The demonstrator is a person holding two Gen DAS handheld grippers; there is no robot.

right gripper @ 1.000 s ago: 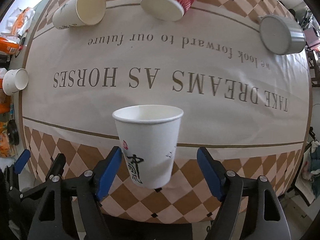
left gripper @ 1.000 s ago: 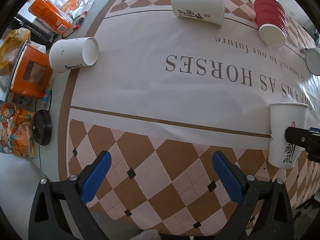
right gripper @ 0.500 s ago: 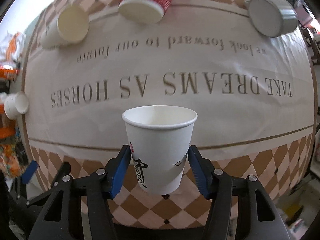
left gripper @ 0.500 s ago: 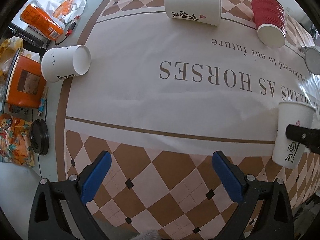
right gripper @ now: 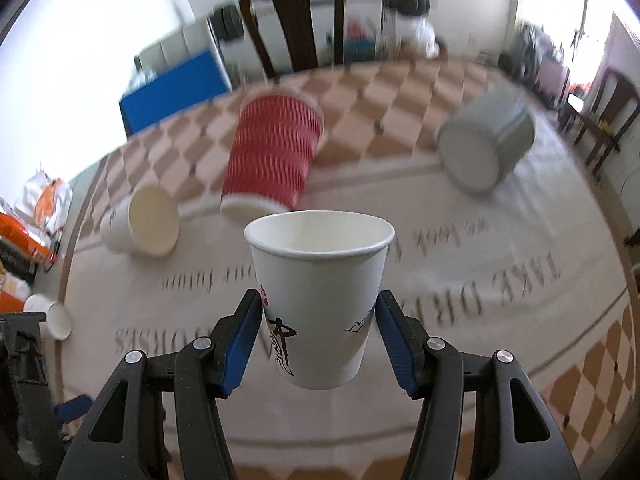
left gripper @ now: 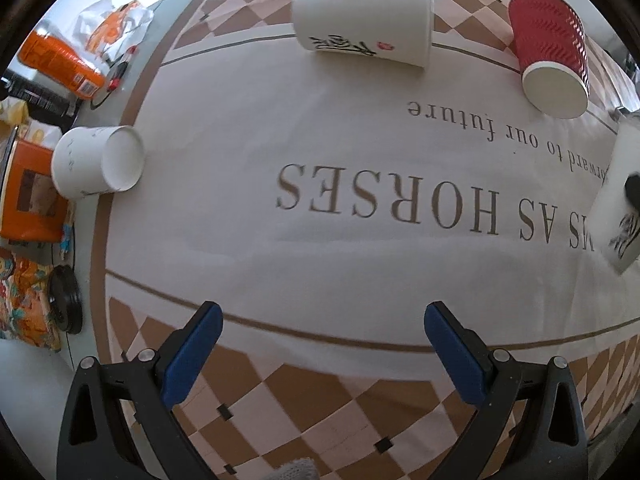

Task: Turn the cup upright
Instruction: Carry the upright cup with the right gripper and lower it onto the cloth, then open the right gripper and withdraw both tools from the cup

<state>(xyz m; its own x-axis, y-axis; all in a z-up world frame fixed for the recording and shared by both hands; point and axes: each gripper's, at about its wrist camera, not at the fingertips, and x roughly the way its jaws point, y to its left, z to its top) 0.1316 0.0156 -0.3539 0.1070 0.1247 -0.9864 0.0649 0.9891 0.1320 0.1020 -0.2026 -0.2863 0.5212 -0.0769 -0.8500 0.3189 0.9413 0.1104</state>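
Note:
My right gripper (right gripper: 318, 334) is shut on a white paper cup (right gripper: 320, 300) with black ink art. The cup is upright, mouth up, held above the tablecloth; it also shows at the right edge of the left wrist view (left gripper: 618, 196). My left gripper (left gripper: 320, 348) is open and empty, low over the checkered border of the cloth. Lying on their sides are a white printed cup (left gripper: 364, 36), a red ribbed cup (left gripper: 552, 60), a small white cup (left gripper: 96, 160) and a grey cup (right gripper: 486, 148).
The tablecloth (left gripper: 320, 208) bears large brown lettering. Orange packets (left gripper: 60, 60), an orange box (left gripper: 24, 192) and a black lid (left gripper: 66, 304) crowd the table's left edge. A dark chair (right gripper: 296, 28) and a blue box (right gripper: 176, 92) stand beyond the far edge.
My right gripper closed on the upright white cup, lifted it and tilted its view up toward the room. My left gripper moved forward over the cloth, still open.

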